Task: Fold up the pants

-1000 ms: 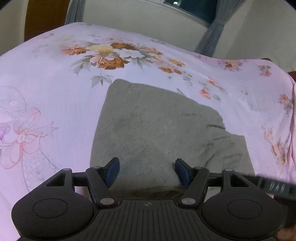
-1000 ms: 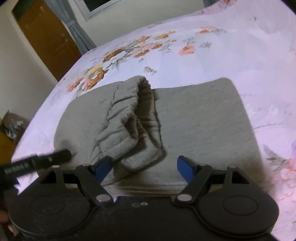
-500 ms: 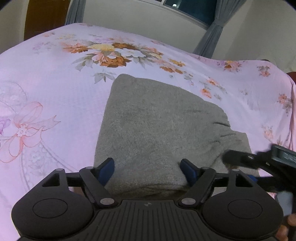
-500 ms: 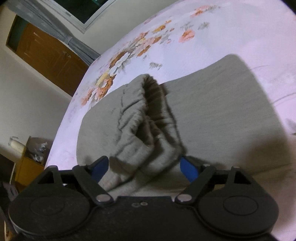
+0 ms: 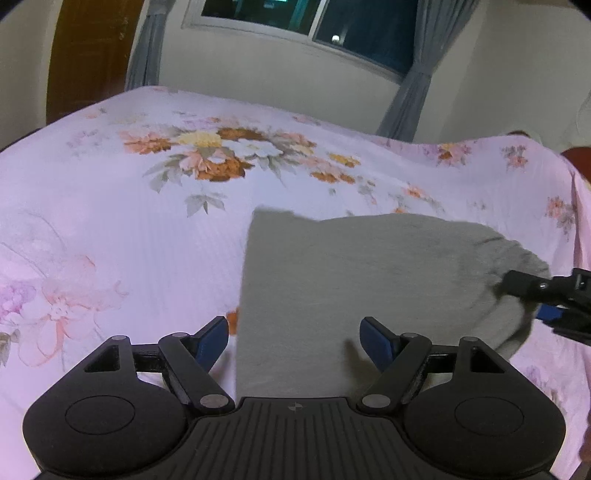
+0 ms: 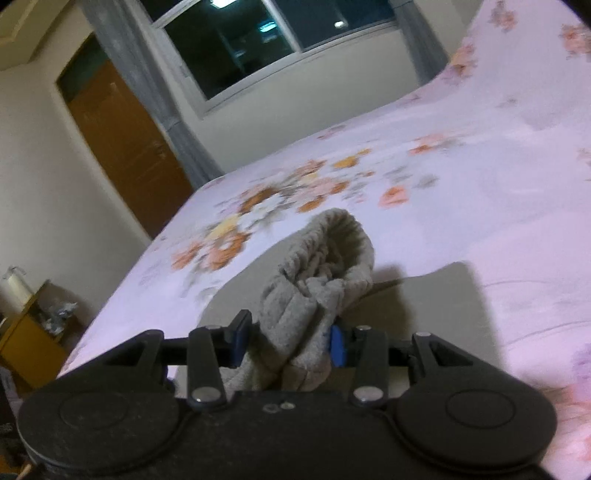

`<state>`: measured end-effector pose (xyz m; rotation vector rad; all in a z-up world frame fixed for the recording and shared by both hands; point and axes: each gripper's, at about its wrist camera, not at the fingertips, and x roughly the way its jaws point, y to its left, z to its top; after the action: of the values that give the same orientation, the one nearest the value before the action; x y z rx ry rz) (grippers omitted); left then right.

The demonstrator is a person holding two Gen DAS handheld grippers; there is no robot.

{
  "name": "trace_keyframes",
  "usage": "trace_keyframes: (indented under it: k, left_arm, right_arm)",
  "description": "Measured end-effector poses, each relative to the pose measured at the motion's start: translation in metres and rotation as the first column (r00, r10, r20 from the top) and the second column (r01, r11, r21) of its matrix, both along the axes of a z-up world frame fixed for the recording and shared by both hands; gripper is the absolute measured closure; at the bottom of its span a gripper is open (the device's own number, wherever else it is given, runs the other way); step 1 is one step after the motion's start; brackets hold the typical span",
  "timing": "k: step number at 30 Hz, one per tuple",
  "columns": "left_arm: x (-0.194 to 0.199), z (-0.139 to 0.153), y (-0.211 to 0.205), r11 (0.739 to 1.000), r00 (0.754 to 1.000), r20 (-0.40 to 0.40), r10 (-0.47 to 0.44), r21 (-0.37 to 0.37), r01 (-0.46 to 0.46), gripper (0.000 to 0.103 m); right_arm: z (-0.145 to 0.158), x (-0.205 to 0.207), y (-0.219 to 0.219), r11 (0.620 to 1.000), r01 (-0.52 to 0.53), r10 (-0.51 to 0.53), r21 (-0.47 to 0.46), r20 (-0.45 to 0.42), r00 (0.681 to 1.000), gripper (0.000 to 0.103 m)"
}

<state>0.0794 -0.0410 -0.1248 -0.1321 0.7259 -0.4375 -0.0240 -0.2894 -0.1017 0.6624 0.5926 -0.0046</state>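
A: Left wrist view first. Surface = bed w/ pink floral sheet (image 5: pixel 122 236), big orange/white bouquet print toward the far side. Beyond it a cream wall, dark window (image 5: pixel 306 22), grey curtains (image 5: pixel 413 96), brown door (image 5: pixel 88 55) at far left.

B: Pants?

A: Grey pants (image 5: pixel 332 280) lie folded flat on the sheet, centre-right, near edge running under the left gripper (image 5: pixel 293 338). That tool is released, jaws wide, blue pads either side of the near-left corner of the fabric, not pressing (left pad sits over bare sheet).

B: Right one?

A: Right gripper (image 6: pixel 291 343) is clenched on the ribbed waistband (image 6: pixel 321 266); jaws have just been closing w/ that bunched fabric btwn them, pads now pressing it. Waistband stands up off the flat layer. From the left wrist view you see its fingers (image 5: pixel 532 284) at the pants' right end.

B: Edges, free room?

A: Pants' left edge straight, far-left corner crisp; right end rounded, lifted. Lots of bare sheet left of and beyond the pants. Bed's left edge drops off in the right wrist view, w/ a wooden side table (image 6: pixel 33 332) holding clutter beside it (contents too blurry to tell). Right wrist frame is motion-blurred overall.
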Motion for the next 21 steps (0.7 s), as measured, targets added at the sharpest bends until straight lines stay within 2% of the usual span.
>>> trace_keyframes:
  k: [7,10,11,13,15,21]
  left_arm:
    - [-0.01,-0.02,-0.027,0.995,0.996,-0.053,-0.073,0.058,0.076,0.026]
    - [-0.005,-0.032,-0.031,0.996,0.992,-0.11,-0.067,0.057,0.074,0.026]
    - [-0.004,-0.034,-0.03,0.997,0.99,-0.126,-0.059,0.04,0.064,0.026]
    - [-0.004,-0.033,-0.03,0.997,0.989,-0.136,-0.058,0.038,0.063,0.026]
    - [-0.006,-0.03,-0.034,0.994,0.991,-0.112,-0.075,0.066,0.083,0.026]
    - [-0.009,-0.017,-0.04,0.992,0.994,-0.079,-0.082,0.093,0.089,0.026]
  right_arm:
    - [-0.025,-0.027,-0.031,0.996,0.087,-0.087,-0.004,-0.057,0.995,0.06]
    - [-0.05,-0.023,-0.03,0.998,0.061,-0.064,-0.026,-0.158,0.985,0.055]
    - [-0.059,-0.023,-0.03,0.998,0.063,-0.065,-0.016,-0.193,0.979,0.05]
    - [-0.063,-0.029,-0.033,0.996,0.087,-0.085,0.005,-0.186,0.979,0.045]
    - [-0.056,-0.033,-0.035,0.995,0.1,-0.1,-0.008,-0.175,0.98,0.035]
    - [-0.014,-0.042,-0.032,0.983,0.13,-0.139,-0.132,-0.061,0.988,0.035]
